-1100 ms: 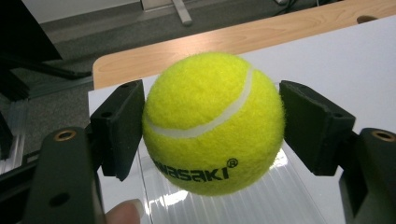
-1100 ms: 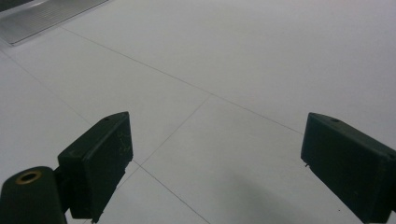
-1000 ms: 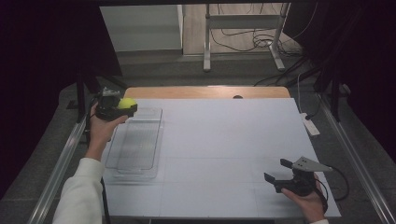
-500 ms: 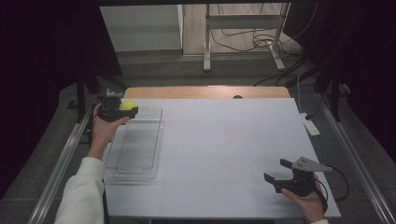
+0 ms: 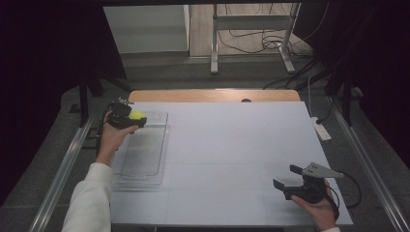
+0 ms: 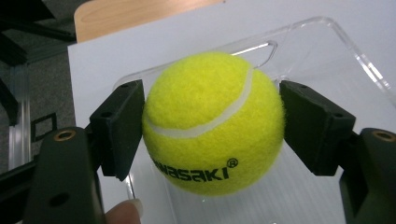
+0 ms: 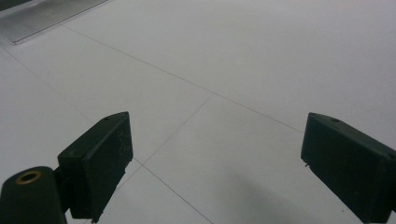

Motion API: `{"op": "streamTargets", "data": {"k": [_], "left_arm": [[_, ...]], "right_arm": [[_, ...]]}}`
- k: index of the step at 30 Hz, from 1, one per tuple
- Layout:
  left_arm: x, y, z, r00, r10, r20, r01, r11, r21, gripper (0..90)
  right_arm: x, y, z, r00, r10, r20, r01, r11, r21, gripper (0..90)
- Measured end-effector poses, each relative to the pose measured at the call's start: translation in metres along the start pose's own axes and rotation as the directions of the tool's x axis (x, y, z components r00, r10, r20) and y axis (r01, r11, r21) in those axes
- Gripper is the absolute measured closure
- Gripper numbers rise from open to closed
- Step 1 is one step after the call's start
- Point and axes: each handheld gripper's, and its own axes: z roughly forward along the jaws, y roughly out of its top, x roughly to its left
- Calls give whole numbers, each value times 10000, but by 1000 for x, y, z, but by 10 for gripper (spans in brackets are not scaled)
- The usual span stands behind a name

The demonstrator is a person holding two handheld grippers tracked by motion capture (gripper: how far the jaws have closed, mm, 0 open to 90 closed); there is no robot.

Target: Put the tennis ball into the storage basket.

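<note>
High view: my left tool (image 5: 129,119) is clamped on one fuzzy yellow tennis ball (image 5: 137,115), above the far end of one clear plastic tray (image 5: 145,166). My right tool (image 5: 297,183) rests on the white desk (image 5: 232,145), jaws apart.

Left gripper view: both pads (image 6: 122,126) press the ball (image 6: 212,121); I should lower gently and release inside the rim.

Right gripper view: jaws apart, holding nothing.

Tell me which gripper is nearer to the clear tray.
Left. The left gripper holds the tennis ball over the clear tray's far end; the right gripper rests open at the table's opposite near corner.
</note>
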Motion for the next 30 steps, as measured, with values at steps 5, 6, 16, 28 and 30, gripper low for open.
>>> {"op": "streamTargets", "data": {"k": [5, 6, 16, 28, 30], "left_arm": [[0, -2, 6, 10000, 43, 4, -44, 9997, 240, 268], [-1, -3, 7, 9999, 108, -1, -108, 9993, 354, 268], [-5, -4, 18, 9998, 195, 61, -201, 9946, 1018, 266], [-12, -7, 35, 9987, 444, -254, -390, 9821, 1840, 249], [-12, -7, 35, 9988, 416, -273, -362, 9838, 1754, 248]], "right_arm": [[0, 0, 0, 10000, -13, 4, 13, 10000, -4, 92], [0, 0, 0, 10000, 0, 8, 0, 10000, -11, 92], [1, 0, 0, 10000, -7, -18, 7, 10000, 22, 92], [0, -1, 0, 10000, 10, -29, -10, 10000, 14, 91], [0, -1, 0, 10000, 5, -36, -5, 10000, 12, 91]]}}
